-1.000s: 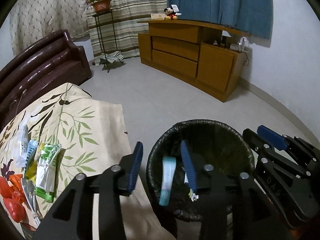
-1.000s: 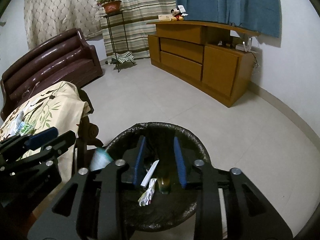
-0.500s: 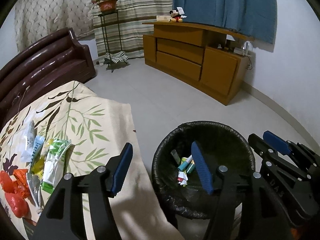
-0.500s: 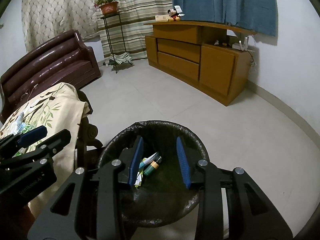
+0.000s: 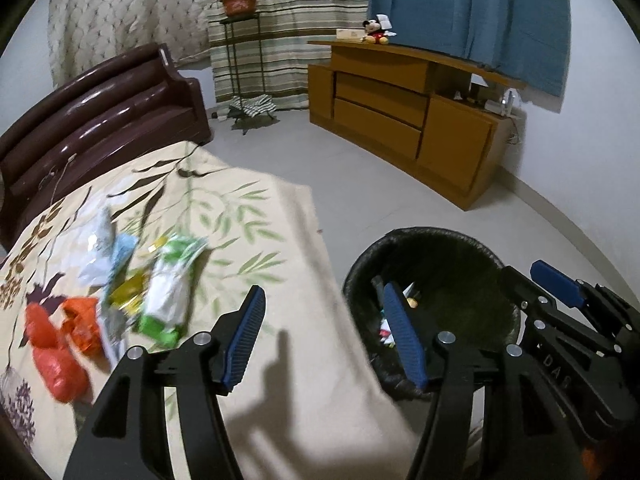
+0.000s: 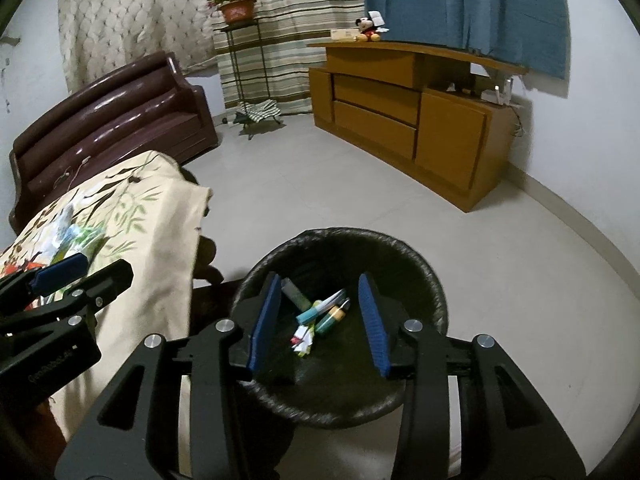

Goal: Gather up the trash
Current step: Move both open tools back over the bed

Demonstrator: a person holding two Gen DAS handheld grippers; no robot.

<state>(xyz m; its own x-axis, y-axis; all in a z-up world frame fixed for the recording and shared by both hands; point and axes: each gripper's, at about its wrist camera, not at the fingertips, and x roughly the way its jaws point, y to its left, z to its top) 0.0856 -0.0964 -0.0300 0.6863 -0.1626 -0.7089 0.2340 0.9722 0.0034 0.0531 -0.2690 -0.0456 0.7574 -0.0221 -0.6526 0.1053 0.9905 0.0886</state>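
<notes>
A: ok so our left gripper [image 5: 324,340] has its jaws wide apart with nothing between them, hanging over the edge of the leaf-print cloth [image 5: 256,216].

B: yep, and we've got blurry wrappers [image 5: 168,292] plus orange bits [image 5: 56,344] lying on it to the left. Black-lined bin [image 5: 452,248] sits right beside, right gripper [image 5: 560,284] at its rim.

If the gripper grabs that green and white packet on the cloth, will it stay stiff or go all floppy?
The green and white packet looks like a thin, flat wrapper, so it would probably bend and droop. It seems empty, so likely very light. The view is blurred, so whether it's slippery is hard to judge.
</notes>
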